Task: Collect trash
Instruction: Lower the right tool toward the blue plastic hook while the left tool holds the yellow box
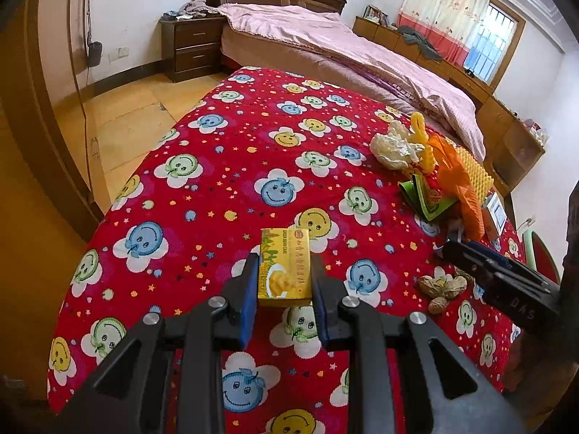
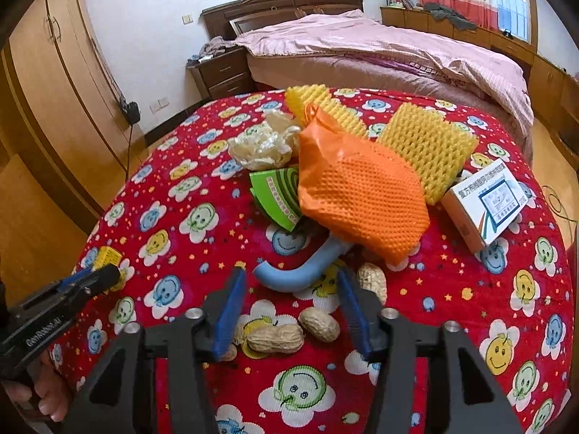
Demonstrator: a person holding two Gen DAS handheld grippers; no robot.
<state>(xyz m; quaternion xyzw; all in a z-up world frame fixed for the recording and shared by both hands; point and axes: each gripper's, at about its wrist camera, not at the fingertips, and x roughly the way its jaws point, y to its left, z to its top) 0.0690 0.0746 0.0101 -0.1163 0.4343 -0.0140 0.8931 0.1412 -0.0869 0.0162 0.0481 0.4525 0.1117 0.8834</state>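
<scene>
Yellow snack box (image 1: 284, 267) sits clamped between the left gripper (image 1: 284, 282) jaws, while peanuts (image 2: 289, 332) lie loose between the right gripper (image 2: 289, 311) parted jaws.

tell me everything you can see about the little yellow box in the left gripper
The yellow box is a small rectangular carton, glossy like printed card, with green lettering, red characters and a picture of pale yellow cakes on its face. It looks closed and undented. The left gripper clamps it by its long sides between blue pads, its far end jutting past the fingertips. In the left wrist view it hangs over the red smiley-flower cloth.
</scene>
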